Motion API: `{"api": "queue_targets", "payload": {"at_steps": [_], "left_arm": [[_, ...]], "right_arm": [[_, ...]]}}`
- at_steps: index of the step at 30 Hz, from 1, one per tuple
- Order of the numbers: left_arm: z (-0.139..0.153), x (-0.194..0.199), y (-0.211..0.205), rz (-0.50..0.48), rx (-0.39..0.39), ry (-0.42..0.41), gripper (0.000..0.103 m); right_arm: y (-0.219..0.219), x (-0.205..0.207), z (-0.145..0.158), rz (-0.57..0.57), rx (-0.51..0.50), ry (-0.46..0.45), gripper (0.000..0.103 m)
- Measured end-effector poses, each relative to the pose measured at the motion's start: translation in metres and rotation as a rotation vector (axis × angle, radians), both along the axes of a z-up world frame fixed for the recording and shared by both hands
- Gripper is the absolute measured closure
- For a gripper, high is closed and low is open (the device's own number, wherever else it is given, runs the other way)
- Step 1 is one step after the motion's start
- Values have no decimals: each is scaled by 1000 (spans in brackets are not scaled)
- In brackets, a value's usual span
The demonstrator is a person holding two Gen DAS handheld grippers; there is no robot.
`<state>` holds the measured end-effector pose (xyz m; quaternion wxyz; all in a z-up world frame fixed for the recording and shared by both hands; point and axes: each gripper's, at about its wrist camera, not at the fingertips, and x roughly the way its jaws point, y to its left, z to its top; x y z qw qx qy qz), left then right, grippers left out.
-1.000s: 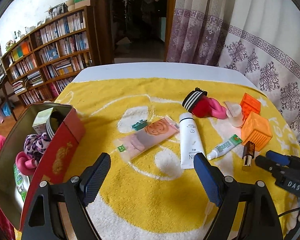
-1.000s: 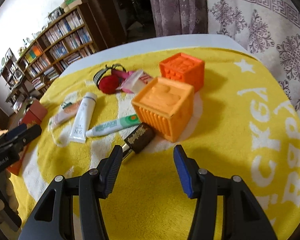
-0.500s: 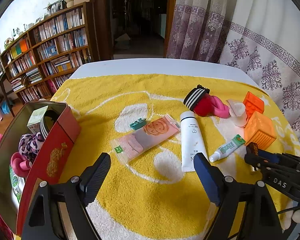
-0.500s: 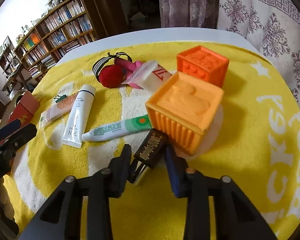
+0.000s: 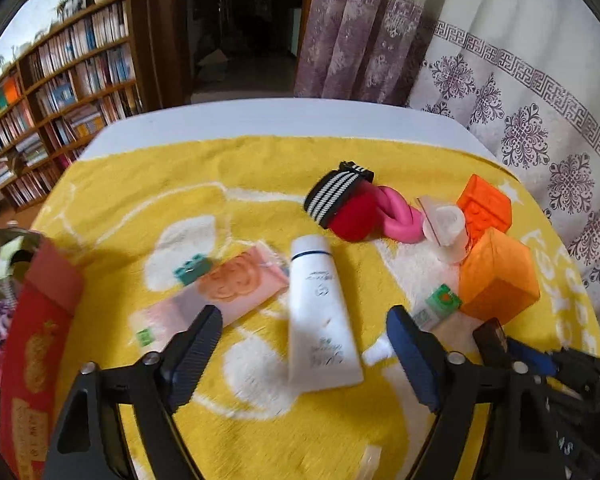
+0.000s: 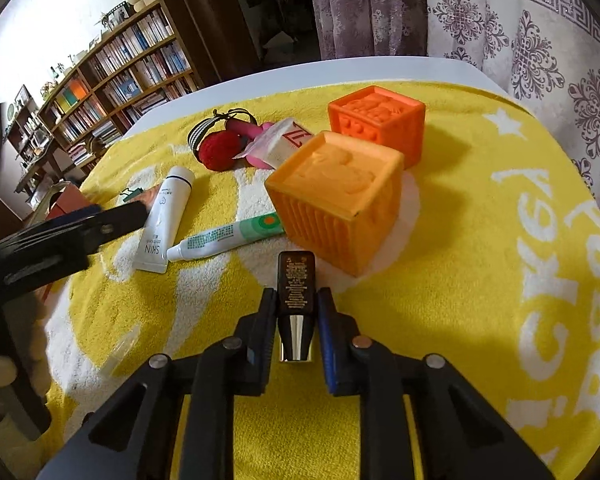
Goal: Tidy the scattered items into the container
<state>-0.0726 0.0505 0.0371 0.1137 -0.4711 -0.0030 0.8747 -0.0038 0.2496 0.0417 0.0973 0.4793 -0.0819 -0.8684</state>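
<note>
With the right gripper (image 6: pixel 296 312) pinching the small dark brown lipstick tube (image 6: pixel 297 280), carrying it to the red box (image 5: pixel 40 320) comes next, while the left gripper (image 5: pixel 304 344) hangs spread

The yellow towel (image 6: pixel 440 280) under my things is fuzzy, rough cloth. In my right gripper (image 6: pixel 297 308) the lipstick (image 6: pixel 297 280) is shiny black plastic with a bright metal end — smooth like a mirror. At 1 o'clock from it, the orange cube (image 6: pixel 336 204) looks like soft, matt rubber with ridges. The white tube (image 5: pixel 320 308) is smooth plastic. My left gripper (image 5: pixel 304 352) has ribbed, dull finger pads (image 5: pixel 196 344). At 9 o'clock, the red box (image 5: pixel 32 340) looks like glossy card.
</note>
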Motion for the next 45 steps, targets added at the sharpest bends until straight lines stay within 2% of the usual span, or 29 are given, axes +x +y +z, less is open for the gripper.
{"api": "queue_targets", "payload": {"at_steps": [2, 11, 14, 15, 17, 18, 24, 30, 31, 32, 33, 35, 38, 42, 45], "left_arm": [[-6, -9, 7, -9, -7, -22, 34], [-26, -27, 21, 4, -40, -44, 35], [-29, -29, 22, 6, -67, -33, 49], [-30, -29, 22, 6, -72, -31, 50], [-29, -28, 21, 6, -80, -22, 64], [-28, -27, 19, 4, -80, -20, 66], [-23, -18, 14, -4, -42, -15, 66], [-7, -2, 6, -6, -7, 16, 68], [-3, 0, 3, -6, -1, 23, 71], [0, 3, 0, -6, 4, 29, 92], [3, 4, -2, -8, 14, 28, 100], [11, 8, -11, -7, 44, 30, 100], [17, 14, -20, -6, 45, 40, 100], [11, 18, -25, -9, 40, 17, 100], [0, 16, -23, -8, 44, -34, 99]], "right_arm": [[0, 0, 0, 2, -10, 0, 81], [-4, 2, 0, 24, -15, 9, 81], [-4, 2, 0, 30, -18, 11, 81], [-4, 2, 0, 30, -19, 11, 81], [-3, 2, 0, 28, -23, 13, 81], [-3, 2, 0, 28, -24, 14, 81], [-3, 3, 2, 23, -28, 31, 81], [-4, 5, 5, 21, -28, 45, 81], [-5, 5, 7, 21, -27, 47, 81], [-5, 5, 8, 20, -27, 48, 81], [-5, 6, 9, 20, -31, 48, 81], [-5, 6, 11, 14, -44, 46, 81], [-7, 9, 14, 5, -44, 52, 81], [-10, 11, 15, -3, -46, 52, 81], [-13, 12, 14, -4, -44, 49, 81]]}}
